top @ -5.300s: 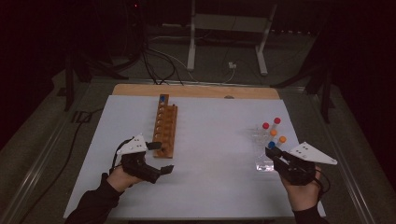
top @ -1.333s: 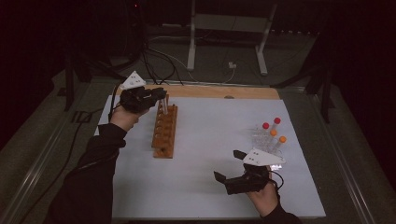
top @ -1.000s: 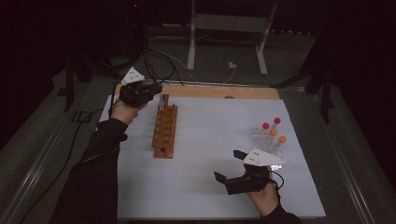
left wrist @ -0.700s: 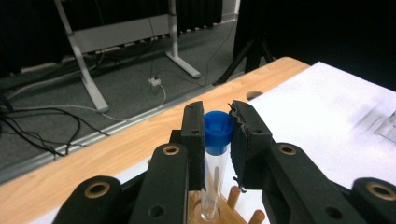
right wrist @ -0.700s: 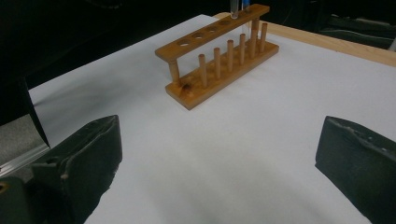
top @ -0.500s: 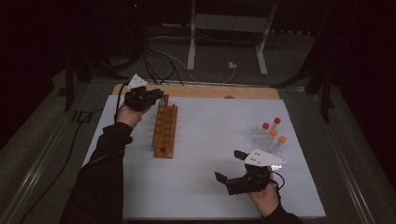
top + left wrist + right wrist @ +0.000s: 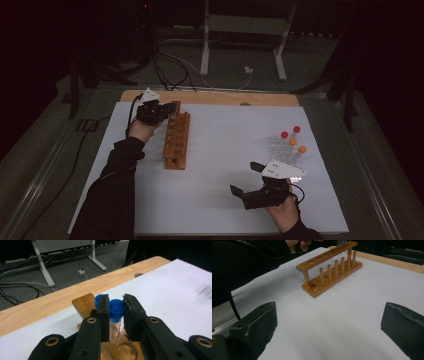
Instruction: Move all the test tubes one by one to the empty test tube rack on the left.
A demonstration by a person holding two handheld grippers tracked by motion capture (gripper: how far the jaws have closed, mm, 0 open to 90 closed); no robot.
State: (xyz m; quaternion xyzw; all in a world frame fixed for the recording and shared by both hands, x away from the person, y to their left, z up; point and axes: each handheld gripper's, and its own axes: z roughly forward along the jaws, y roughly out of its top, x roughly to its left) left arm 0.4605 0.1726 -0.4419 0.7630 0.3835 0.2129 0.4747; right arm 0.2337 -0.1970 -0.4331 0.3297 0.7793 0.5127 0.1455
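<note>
Blue-capped tube (image 7: 116,311) clamped in left claw (image 7: 115,315) over rack's (image 7: 176,140) far end; right claw (image 7: 246,181) released.

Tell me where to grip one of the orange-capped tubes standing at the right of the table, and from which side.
Take the orange-capped tube on its clear barrel just under the cap, coming level from the open near-right side with the right gripper. It seems to stand upright, and red-capped tubes crowd its far-left side.

High view overhead, far; gripper views close, low; all share wooden rack (image 7: 177,141).
</note>
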